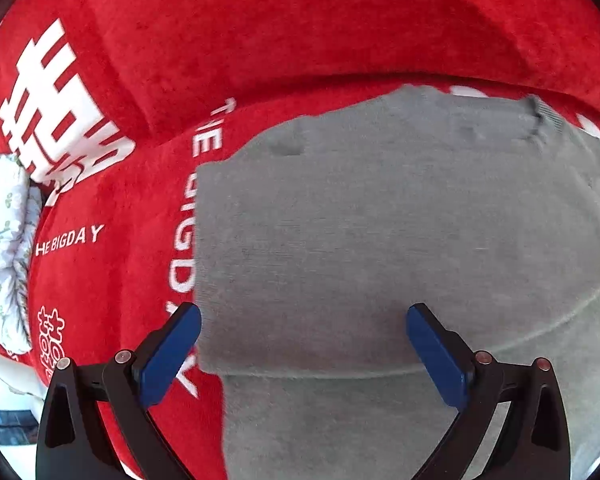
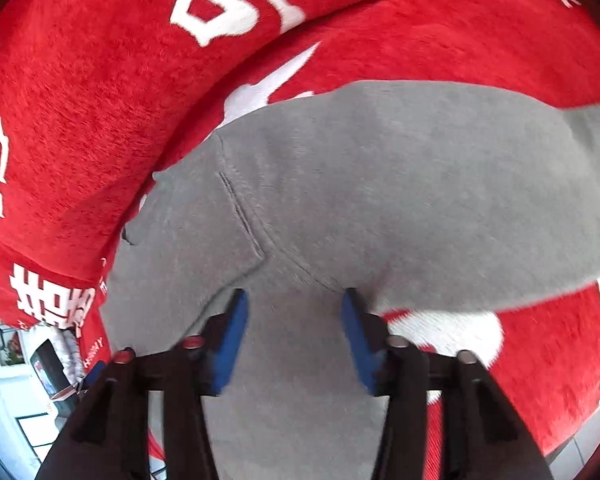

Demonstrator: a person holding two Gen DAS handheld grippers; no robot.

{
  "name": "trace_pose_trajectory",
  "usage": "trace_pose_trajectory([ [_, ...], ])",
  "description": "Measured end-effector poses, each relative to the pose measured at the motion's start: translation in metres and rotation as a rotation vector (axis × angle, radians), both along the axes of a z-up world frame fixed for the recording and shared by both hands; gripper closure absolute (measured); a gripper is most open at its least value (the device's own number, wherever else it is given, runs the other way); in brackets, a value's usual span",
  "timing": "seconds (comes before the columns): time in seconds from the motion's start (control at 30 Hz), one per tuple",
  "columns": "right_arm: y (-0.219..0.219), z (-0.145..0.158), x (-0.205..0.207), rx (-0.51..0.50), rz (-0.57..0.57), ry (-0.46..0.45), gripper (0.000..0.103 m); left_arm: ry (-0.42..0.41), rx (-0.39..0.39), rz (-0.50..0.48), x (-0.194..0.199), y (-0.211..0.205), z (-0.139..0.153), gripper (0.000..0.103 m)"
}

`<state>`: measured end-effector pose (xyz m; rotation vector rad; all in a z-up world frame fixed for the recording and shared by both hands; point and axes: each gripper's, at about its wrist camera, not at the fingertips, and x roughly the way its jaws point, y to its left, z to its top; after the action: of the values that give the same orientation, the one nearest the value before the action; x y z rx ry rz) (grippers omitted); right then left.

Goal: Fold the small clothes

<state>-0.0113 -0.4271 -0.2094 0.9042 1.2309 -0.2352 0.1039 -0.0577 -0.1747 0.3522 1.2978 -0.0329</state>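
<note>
A small grey garment (image 1: 380, 232) lies spread on a red plush cover with white lettering (image 1: 260, 32). My left gripper (image 1: 302, 320) is open, its blue-padded fingers wide apart just above the garment's near left part, where a fold line runs across. In the right wrist view the same grey garment (image 2: 380, 184) shows a stitched seam. My right gripper (image 2: 292, 304) is open and hovers over the garment's near edge, with grey cloth between the blue pads but not pinched.
The red cover (image 2: 80, 100) rises as a backrest behind the garment. A white floral cushion (image 1: 4, 240) lies at the far left. Room furniture (image 2: 40, 380) shows at the lower left beyond the cover's edge.
</note>
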Motion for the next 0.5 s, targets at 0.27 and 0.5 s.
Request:
trace_pose_trajectory([
  [0.27, -0.009, -0.001, -0.030, 0.046, -0.025, 0.023, 0.040, 0.046, -0.089, -0.077, -0.022, -0.057, 0.014, 0.000],
  [0.5, -0.025, -0.006, -0.059, 0.084, -0.081, 0.031, 0.027, 0.092, -0.154, -0.146, -0.041, -0.100, 0.016, 0.000],
])
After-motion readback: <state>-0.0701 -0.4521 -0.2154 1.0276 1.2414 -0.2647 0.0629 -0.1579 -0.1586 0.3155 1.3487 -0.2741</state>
